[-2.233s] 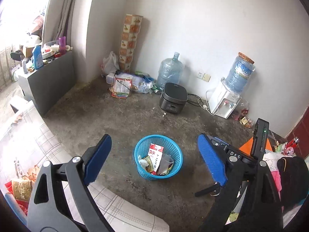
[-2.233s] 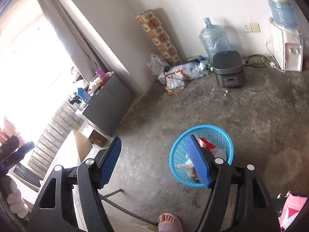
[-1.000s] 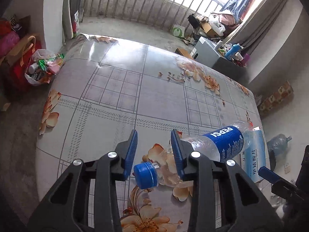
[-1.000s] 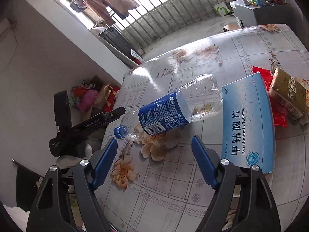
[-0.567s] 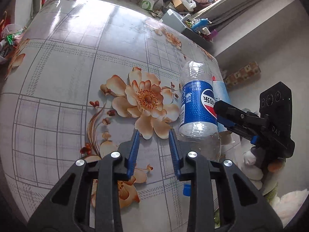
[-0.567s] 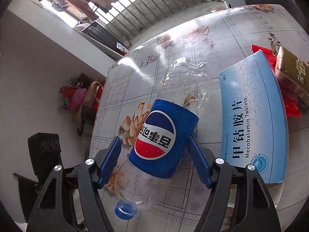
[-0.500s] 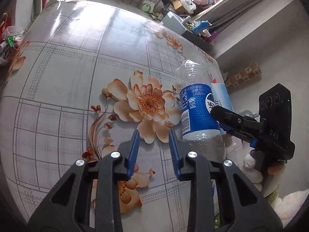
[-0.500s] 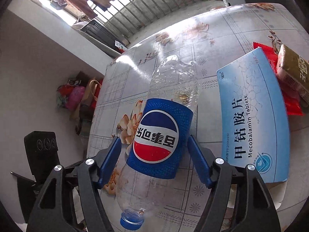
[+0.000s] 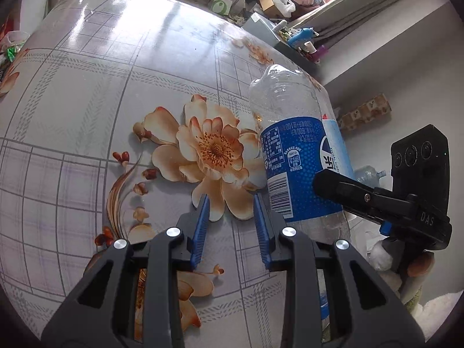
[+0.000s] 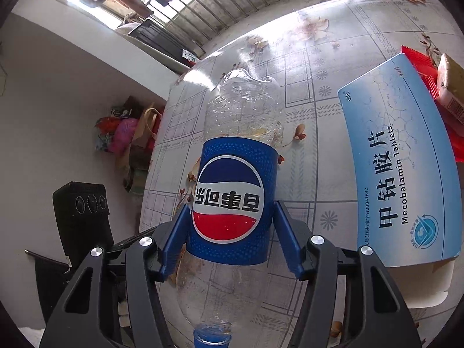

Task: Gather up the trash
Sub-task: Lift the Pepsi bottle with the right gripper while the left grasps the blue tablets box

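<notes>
While the right gripper (image 10: 230, 237) closes its jaws around the labelled middle of the empty Pepsi bottle (image 10: 232, 200) lying on the floral tablecloth (image 9: 87, 101), the left gripper (image 9: 230, 233) waits beside it, slightly parted and empty; light, slick, crushable plastic wants a gentle squeeze there.

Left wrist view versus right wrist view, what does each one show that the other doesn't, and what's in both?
Only the left wrist view shows the left gripper, jaws apart with nothing between them, and the big orange flower print. Only the right wrist view shows the bottle's blue cap, the Mecobalamin tablet box and the red wrapper. Both show the Pepsi bottle between the closing right gripper jaws, on the floral tablecloth.
</notes>
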Action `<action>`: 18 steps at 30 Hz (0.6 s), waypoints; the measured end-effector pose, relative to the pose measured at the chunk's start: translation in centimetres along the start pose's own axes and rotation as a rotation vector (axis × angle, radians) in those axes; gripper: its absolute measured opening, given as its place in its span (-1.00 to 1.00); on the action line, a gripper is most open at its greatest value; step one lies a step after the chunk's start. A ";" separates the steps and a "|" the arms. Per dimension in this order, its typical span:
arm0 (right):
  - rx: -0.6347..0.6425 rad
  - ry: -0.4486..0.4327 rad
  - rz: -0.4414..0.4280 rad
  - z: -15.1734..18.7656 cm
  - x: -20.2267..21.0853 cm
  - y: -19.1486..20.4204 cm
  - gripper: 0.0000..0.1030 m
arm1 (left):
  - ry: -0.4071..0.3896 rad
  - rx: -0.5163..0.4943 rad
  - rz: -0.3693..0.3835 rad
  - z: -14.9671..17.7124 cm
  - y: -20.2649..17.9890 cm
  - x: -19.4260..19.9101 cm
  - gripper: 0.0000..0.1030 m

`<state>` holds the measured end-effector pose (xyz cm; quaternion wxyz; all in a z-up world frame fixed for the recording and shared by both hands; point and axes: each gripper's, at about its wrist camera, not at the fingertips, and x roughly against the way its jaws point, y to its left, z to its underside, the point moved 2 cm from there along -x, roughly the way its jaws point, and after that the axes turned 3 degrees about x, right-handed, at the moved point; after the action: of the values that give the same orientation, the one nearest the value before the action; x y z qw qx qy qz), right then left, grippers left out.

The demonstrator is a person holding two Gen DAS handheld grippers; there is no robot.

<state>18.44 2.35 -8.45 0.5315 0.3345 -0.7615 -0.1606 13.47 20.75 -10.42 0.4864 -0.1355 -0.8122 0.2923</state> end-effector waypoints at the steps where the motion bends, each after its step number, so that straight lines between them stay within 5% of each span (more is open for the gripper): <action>1: 0.005 -0.011 -0.009 0.0 0.6 0.1 0.12 | -0.003 -0.002 0.004 0.1 -0.2 0.2 -0.47; 7: 0.007 -0.107 -0.016 0.6 5.6 -0.6 0.12 | -0.013 -0.049 0.047 0.4 -2.8 1.1 -0.47; 12: -0.017 -0.217 0.081 2.0 11.9 -3.5 0.12 | -0.002 -0.089 0.073 0.3 -5.9 0.0 -0.46; 14: -0.030 -0.255 0.141 3.0 14.6 -5.2 0.12 | 0.015 -0.102 0.084 0.1 -7.2 -0.9 -0.39; 18: -0.074 -0.305 0.251 5.1 18.8 -8.2 0.12 | 0.054 -0.128 0.069 -0.2 -9.8 -3.3 0.08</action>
<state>12.57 -16.93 -2.15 0.4379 0.1890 -0.8624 -0.1695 15.92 11.36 -6.75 0.4882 -0.2023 -0.8105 0.2528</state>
